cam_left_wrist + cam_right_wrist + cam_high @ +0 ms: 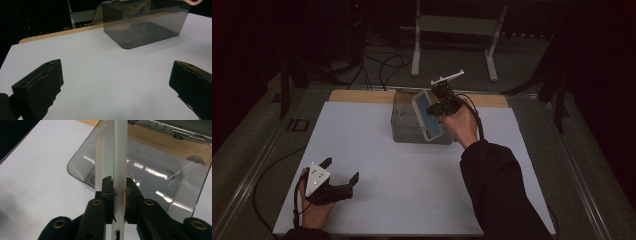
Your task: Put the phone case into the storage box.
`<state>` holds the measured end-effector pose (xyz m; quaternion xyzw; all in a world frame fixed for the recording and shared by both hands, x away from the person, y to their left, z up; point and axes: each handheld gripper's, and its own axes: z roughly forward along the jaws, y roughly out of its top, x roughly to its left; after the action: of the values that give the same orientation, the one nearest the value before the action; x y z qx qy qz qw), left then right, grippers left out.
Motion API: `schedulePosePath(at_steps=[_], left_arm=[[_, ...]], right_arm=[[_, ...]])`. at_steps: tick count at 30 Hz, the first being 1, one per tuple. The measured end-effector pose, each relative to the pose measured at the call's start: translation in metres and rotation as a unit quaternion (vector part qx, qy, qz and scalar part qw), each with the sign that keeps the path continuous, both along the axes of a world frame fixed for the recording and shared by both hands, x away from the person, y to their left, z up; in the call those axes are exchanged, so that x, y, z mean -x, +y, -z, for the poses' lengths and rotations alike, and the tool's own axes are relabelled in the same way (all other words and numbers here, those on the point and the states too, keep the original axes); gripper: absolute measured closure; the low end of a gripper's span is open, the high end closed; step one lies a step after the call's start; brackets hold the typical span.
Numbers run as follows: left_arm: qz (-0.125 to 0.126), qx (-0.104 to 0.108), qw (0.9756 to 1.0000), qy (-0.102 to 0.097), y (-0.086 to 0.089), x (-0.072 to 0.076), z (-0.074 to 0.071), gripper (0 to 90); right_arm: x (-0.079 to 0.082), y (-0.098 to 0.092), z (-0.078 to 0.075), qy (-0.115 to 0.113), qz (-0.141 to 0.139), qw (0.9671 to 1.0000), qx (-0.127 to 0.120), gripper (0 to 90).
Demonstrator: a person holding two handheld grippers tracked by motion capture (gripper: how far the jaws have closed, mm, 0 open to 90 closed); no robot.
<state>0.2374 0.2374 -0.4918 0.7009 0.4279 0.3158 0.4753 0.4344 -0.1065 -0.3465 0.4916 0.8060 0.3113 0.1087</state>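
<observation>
**Desk:** Nearest the lens at seven o'clock, your left gripper (343,176) rests on the white table sheet (412,190) with its black jaws spread wide and nothing between them. What's the right one doing?

**Field:** Your right gripper (432,106) is clamped on the slim white phone case with a pale blue face (427,115), pinching its thin edge. You have it up at twelve o'clock, tilted, above the near rim of the smoky translucent plastic bin (404,127).

**Desk:** So how far along are you?

**Field:** By my reading, the pickup is done and the carry nearly so; you have yet to lower the case into the bin and let go. Your right gripper view looks along the case's edge straight down into the bin, whose floor looks bare.

**Desk:** And the case itself?

**Field:** Flat, rigid, rounded at the corners, a small slot showing in its near end (117,235). It stands edge-on between your pads (108,185), gripped low, most of its length sticking out past them.
</observation>
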Motion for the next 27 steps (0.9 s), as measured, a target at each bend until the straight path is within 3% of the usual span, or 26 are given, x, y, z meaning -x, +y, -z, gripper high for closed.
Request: schedulePosePath(at_steps=[27], left_arm=[[0.000, 0.001, 1.0000, -0.001, -0.0004, 0.0001, 0.0001, 0.1]], right_arm=[[-0.0105, 0.0003, -0.0003, -0.005, 0.024, 0.9997, 0.009, 81.8]])
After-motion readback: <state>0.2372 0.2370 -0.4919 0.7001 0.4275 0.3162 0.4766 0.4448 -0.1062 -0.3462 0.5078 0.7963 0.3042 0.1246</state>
